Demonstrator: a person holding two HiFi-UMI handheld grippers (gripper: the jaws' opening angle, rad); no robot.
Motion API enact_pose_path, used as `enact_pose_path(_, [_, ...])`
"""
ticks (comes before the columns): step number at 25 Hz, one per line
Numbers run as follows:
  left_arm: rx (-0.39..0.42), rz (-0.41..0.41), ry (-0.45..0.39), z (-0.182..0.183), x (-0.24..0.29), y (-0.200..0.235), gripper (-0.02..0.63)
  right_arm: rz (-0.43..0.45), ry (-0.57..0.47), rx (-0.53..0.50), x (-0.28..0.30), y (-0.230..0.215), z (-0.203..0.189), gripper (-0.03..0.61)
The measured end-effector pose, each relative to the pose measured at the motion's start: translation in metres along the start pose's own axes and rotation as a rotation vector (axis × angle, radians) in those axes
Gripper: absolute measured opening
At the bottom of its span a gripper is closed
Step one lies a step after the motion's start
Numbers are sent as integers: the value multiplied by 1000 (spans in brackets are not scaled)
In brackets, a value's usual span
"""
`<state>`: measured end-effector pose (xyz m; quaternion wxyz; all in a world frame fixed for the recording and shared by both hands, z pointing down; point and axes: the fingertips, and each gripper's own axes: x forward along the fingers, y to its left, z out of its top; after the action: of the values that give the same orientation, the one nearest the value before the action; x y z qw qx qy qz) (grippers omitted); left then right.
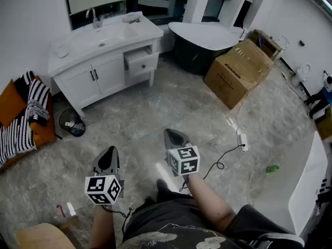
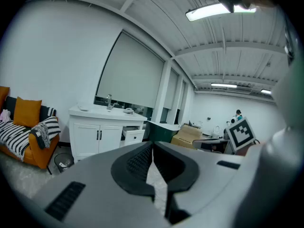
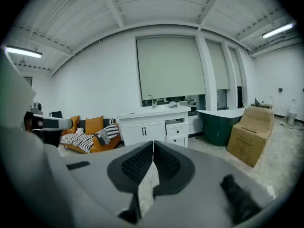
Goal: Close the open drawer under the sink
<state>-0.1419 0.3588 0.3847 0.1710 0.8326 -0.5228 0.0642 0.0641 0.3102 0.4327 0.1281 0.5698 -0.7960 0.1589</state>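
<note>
1. The left gripper (image 2: 152, 148) and the right gripper (image 3: 153, 148) both have their jaws clenched together, with nothing between them.
2. Both hang over the near stone floor (image 1: 155, 113), well apart from the white cabinet (image 1: 93, 82).
3. The drawer (image 1: 142, 61) juts out at the cabinet's right side, below the sink (image 1: 104, 40), at the far left.
4. It probably slides lightly on runners. Its stiff, flat front suits a push at the middle with clenched jaws, so no grasp is needed.

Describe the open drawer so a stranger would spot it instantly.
Find the white sink vanity against the back wall. At its right end, beside the two shut cabinet doors, sits the drawer. It alone juts out from the cabinet front.
</note>
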Motion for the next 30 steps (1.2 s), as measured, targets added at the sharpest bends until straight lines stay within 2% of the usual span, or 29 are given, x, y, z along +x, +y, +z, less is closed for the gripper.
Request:
enact_pose_path(5, [52, -18, 17, 4, 10, -9, 18, 3, -10, -7, 2, -2, 8, 28])
enact_pose_path(14, [56, -36, 4, 4, 3, -14, 19, -10, -15, -13, -8, 7, 3, 28])
enact_pose_path(19, [59, -44, 6, -2, -2, -13, 20, -3, -31, 22, -19, 10, -4, 29])
enact_pose_path(25, [33, -50, 41, -18, 5, -12, 19, -30, -14, 60, -15, -10, -15, 29])
enact_pose_path(30, [31, -12, 60, -18, 41, 2, 19, -26, -3, 70, 30, -40, -17, 29])
